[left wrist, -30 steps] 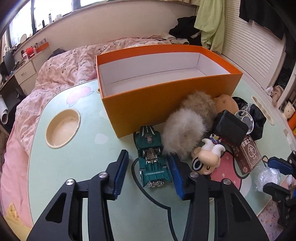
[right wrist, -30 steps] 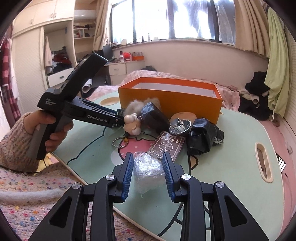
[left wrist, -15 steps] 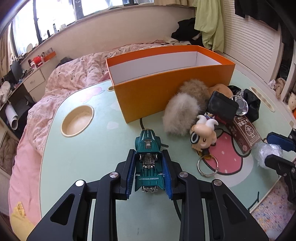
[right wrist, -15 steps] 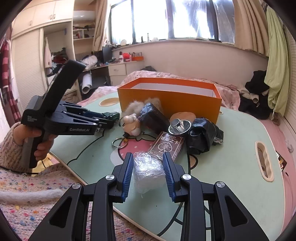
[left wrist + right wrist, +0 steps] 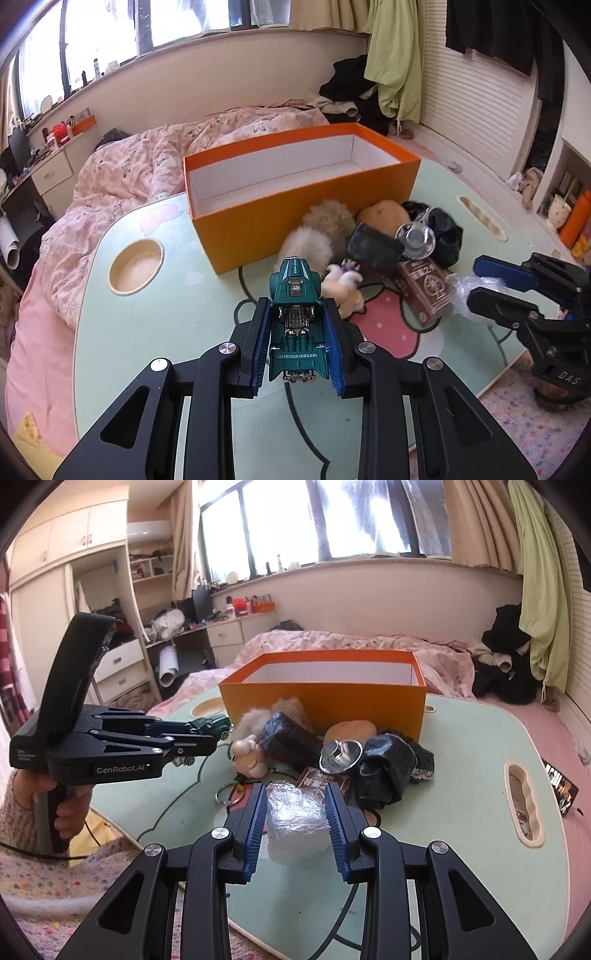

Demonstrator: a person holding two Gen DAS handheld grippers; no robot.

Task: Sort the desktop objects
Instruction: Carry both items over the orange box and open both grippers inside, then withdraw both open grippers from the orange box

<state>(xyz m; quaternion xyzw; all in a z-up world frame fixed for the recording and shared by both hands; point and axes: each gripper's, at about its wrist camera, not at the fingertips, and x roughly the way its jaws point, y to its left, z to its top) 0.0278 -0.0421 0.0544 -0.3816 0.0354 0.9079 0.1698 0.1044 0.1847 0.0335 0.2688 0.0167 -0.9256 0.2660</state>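
A green toy car [image 5: 297,325] is gripped by the left gripper [image 5: 297,343], its body pinched along both flanks between the blue fingers [image 5: 258,347], nose pointing away toward the orange box [image 5: 295,221]. In the right wrist view the car is seen clear of the tabletop [image 5: 166,314], on the near side of the orange box and short of its open top. The car is judged to be a hard, rigid shell, probably die-cast and fairly dense for its size; its painted flanks are smooth, so a grip across the widest part of the body, as now, is thought safer than one on the tapering nose or the chrome tail. Its wheels would let it roll if it were set down on a slope.

A crinkled wad of clear plastic wrap [image 5: 297,825] is clamped between the fingers [image 5: 338,827] of the right gripper [image 5: 297,830], near the front edge of the tabletop and well in front of the orange box. It is judged to be very light and springy; it would crush rather than break, and it may slip out if the grip is eased.

Against the near wall of the orange box lie a fluffy ball [image 5: 310,236], a small cartoon figure [image 5: 249,757], a dark pouch [image 5: 291,740], a brown card box [image 5: 424,288], a shiny metal lid [image 5: 341,755] and a black bag [image 5: 388,771].
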